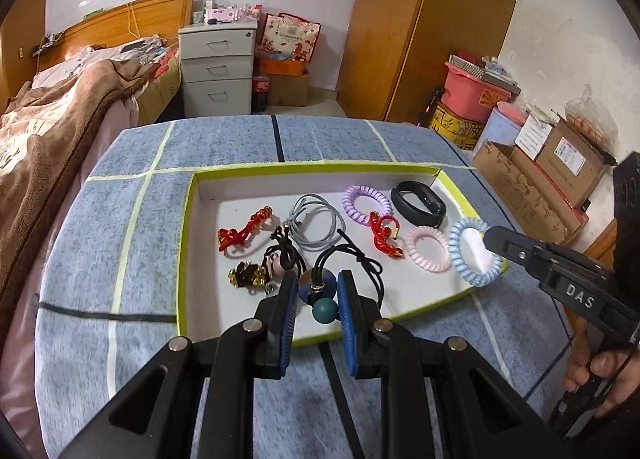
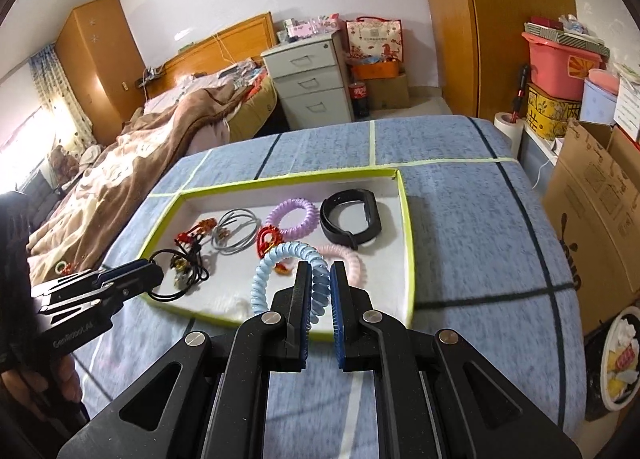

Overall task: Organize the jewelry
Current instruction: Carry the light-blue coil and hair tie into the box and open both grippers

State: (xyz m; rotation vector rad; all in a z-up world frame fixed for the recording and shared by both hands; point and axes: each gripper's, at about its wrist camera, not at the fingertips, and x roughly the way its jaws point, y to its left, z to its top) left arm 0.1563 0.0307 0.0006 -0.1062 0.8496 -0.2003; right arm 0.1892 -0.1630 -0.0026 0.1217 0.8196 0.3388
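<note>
Tray (image 1: pixel 192 219): shallow, white inside, yellow-green rim, on a blue checked cloth (image 1: pixel 120 219).
Left gripper (image 1: pixel 318 295): pads clamped on a black hair tie with a disc and teal ball (image 1: pixel 325 309), over the tray's near edge.
Right gripper (image 2: pixel 320 283): jaws closed on a light blue coil hair tie (image 2: pixel 280 259), over the tray's near edge toward its right end.
Far right corner of tray: black wristband (image 1: pixel 418 205).
Beside the wristband: purple coil tie (image 1: pixel 362 203), pink coil tie (image 1: pixel 428 249) nearer.
Middle: grey elastic loops (image 1: pixel 320 223), red knotted charm (image 1: pixel 384 235).
Left part: another red charm (image 1: pixel 244 233), black-and-gold piece (image 1: pixel 246 275).
</note>
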